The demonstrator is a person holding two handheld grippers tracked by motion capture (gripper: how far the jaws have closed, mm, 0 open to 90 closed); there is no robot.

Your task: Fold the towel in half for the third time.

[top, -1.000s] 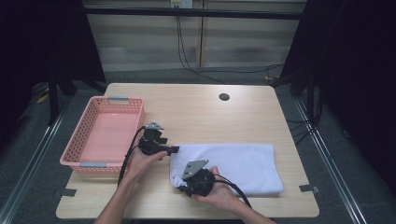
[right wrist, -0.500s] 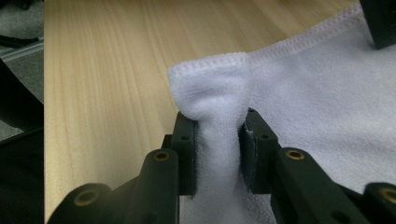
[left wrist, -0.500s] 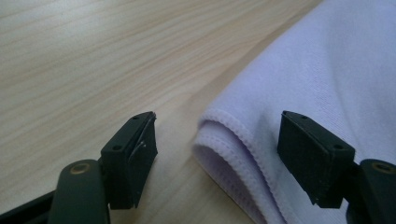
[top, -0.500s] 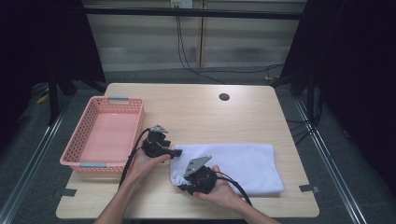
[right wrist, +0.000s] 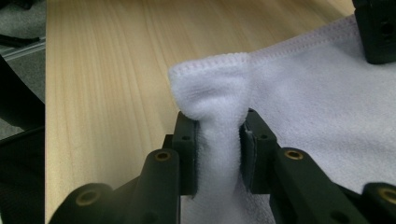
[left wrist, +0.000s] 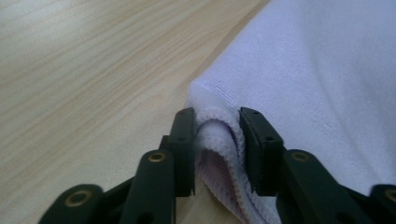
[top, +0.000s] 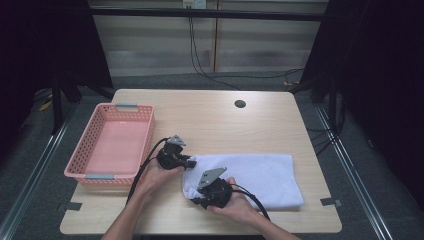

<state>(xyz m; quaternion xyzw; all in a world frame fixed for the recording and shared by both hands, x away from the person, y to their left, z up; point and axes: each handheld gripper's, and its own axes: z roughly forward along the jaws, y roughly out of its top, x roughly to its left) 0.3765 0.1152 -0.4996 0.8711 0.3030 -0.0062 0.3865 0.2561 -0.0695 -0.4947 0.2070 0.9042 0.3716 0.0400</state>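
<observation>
While left gripper (left wrist: pixel 217 144) just closed, both pinch towel (top: pixel 260 175) corners; right gripper (right wrist: pixel 218 149) clamped.

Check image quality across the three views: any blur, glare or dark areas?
High view: table evenly lit, surroundings fall to black, slightly soft, no glare. Left gripper view: towel weave sharp by the jaws, the near jaw parts soft, a mild sheen on the wood top left. Right gripper view: pinched towel corner sharp, no glare, dark at the left edge.
</observation>
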